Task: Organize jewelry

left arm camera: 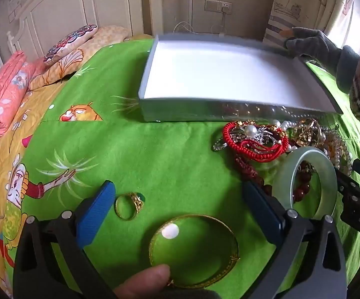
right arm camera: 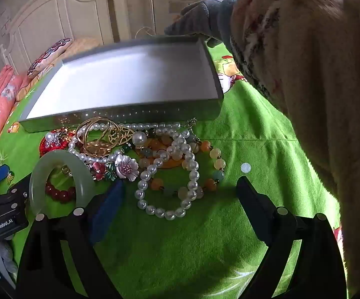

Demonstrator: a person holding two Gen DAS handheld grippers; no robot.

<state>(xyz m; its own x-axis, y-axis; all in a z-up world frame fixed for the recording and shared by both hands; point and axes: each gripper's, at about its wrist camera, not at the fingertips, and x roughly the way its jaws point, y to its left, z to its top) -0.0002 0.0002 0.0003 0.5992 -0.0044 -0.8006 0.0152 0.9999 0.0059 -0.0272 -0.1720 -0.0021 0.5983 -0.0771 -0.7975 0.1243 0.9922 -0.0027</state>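
gold bangle (left arm camera: 195,250) lies nearest the left wrist lens, flat on the green bedspread (left arm camera: 155,154), low between the spread fingers of the left gripper (left arm camera: 178,206) and a bit behind the tips. gold ring (left arm camera: 128,205) with a green stone sits just inside the left finger pad, on its side, hoop facing up toward the camera. left gripper released, holding nothing. a bare fingertip shows at the bottom edge, touching or nearly touching the bangle, can't tell which.

right gripper (right arm camera: 180,196) also released, empty, hovering over the near loop of the pearl necklace (right arm camera: 170,186), which runs from between the fingers up and away toward the box. jade bangle (right arm camera: 60,179) sits just left of the right gripper's left finger, leaning on the pile, opening facing the cameras, roughly between the two grippers. red cord bracelet (left arm camera: 254,139) and the rest of the tangle lie beyond it, against the front wall of the grey box (left arm camera: 229,111).

box is empty, white inside, long axis running left-right across both views, tilted with a gloved hand (left arm camera: 309,44) on its far right corner.

judgement: sorting barely started. left is nearer the ring and gold bangle; right is nearer the pearls. everything has to travel forward, over the front wall.
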